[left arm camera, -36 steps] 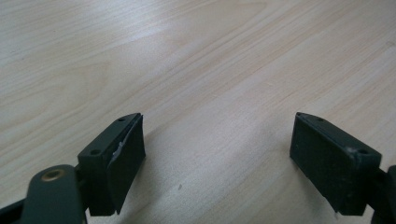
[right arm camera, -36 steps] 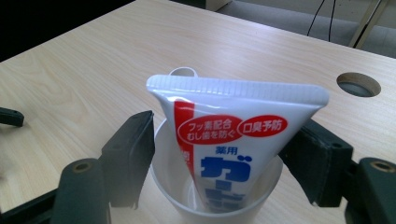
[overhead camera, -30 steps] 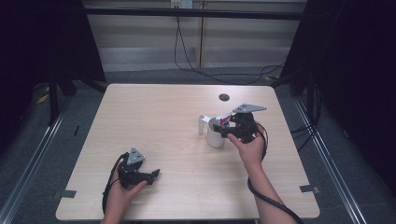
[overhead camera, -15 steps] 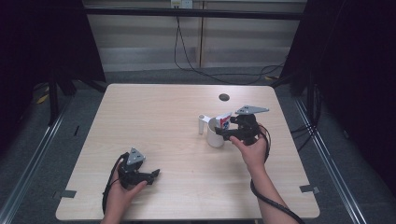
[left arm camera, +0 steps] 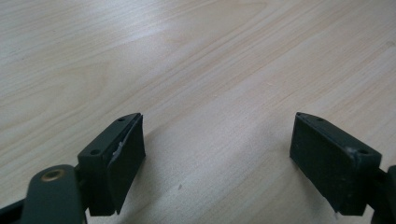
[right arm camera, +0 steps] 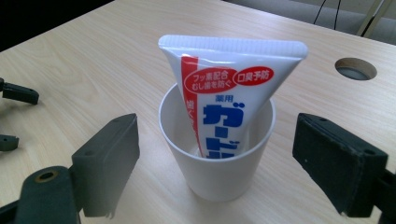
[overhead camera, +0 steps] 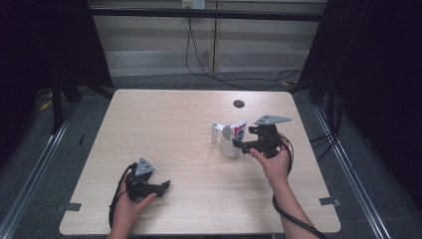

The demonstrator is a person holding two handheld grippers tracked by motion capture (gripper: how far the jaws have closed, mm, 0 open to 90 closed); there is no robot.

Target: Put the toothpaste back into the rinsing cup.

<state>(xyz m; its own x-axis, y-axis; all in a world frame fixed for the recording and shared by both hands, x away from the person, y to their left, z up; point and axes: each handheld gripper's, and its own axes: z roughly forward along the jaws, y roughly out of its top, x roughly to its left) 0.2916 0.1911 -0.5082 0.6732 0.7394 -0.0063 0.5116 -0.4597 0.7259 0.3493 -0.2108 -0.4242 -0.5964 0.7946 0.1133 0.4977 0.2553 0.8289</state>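
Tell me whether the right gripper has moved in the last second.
Yes, slightly: the right gripper has backed off toward the person, away from the cup, judged against the table's hole.

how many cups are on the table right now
1. The white cup stands right of the table's centre, holding a toothpaste tube, between the open jaws of the right gripper. A small white cylinder beside it isn't clearly a cup.

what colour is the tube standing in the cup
White with red bands and labels and blue lettering; the tube shows best in the right gripper view, standing in the white cup.
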